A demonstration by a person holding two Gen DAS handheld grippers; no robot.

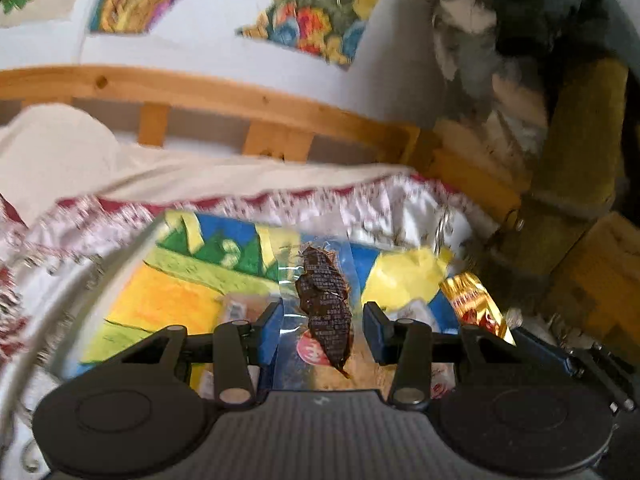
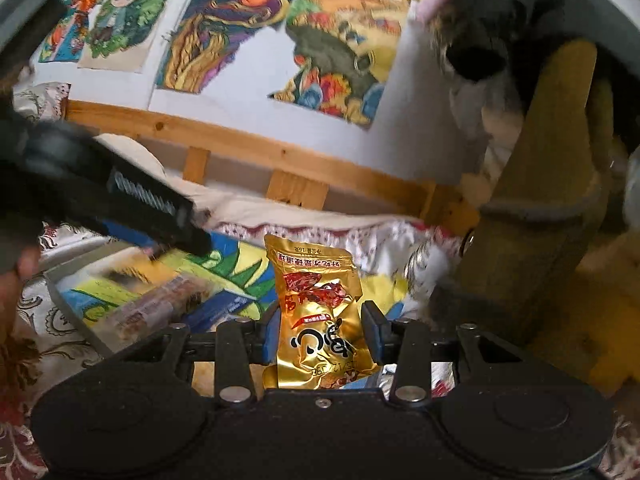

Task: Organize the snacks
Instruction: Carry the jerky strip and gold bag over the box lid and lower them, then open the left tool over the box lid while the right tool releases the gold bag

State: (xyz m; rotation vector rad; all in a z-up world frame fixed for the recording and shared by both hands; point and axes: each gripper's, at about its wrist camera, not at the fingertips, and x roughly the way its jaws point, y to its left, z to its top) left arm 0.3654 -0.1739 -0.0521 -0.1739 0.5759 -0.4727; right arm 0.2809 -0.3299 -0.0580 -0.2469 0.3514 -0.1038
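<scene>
- Two packets are in play, one between each pair of jaws. The left gripper [image 1: 323, 330] has its jaws apart around a clear wrapper holding a dark brown snack [image 1: 326, 312]; the clear film seems to reach the left pad, but I cannot tell whether it is pinched.
- That dark snack's long axis runs near to far, straight along the fingers, so a close of the jaws would meet it across its narrow width.
- The right gripper [image 2: 320, 336] is clamped on a gold foil packet [image 2: 316, 316], pads pressing both its sides; its long axis also runs near to far, and its far end stands above the fingertips.
- In the left wrist view the gold packet shows just to the right of the left gripper, so the two tools work close together; the right wrist view has the left tool crossing its upper left.
- Below both lies a bright yellow, blue and green printed surface [image 1: 168, 292] inside a pale curved rim [image 1: 100, 264], seemingly a tray; more wrapped snacks [image 2: 160, 300] lie on its left part.
- Open room looks best at the tray's far right; the wooden rail [image 1: 224, 96] stands well beyond.
</scene>
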